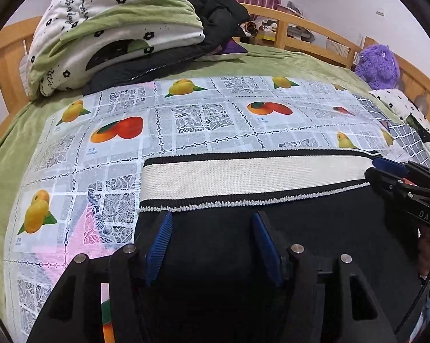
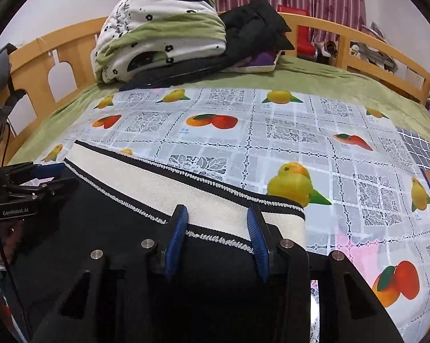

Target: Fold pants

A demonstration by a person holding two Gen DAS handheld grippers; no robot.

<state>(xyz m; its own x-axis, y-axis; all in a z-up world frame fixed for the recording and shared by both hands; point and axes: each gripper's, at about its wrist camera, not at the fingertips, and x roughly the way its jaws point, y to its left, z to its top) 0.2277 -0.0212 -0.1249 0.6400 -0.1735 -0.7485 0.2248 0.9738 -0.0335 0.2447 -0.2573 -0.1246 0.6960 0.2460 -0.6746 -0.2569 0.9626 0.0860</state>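
Observation:
Black pants point(image 1: 300, 223) with a wide cream waistband point(image 1: 255, 175) lie flat on a fruit-print cloth point(image 1: 203, 120) on the bed. My left gripper point(image 1: 212, 217) stands open over the black fabric just below the waistband's left end, with nothing bunched between its blue pads point(image 1: 160, 243). In the right wrist view my right gripper point(image 2: 217, 210) rests over the waistband point(image 2: 146, 185) near its right end, jaws apart and the band flat between them. Each gripper shows in the other's view: the right gripper point(image 1: 383, 171) at the band's right tip, the left gripper point(image 2: 55, 175) at its left tip.
A folded green-and-white quilt point(image 1: 115, 28) and a black jacket point(image 1: 220, 17) are piled at the bed's far side. A purple plush toy point(image 1: 377, 63) sits at the far right by the wooden rail point(image 1: 315, 25). Green blanket point(image 2: 329, 83) surrounds the fruit-print cloth point(image 2: 272, 143).

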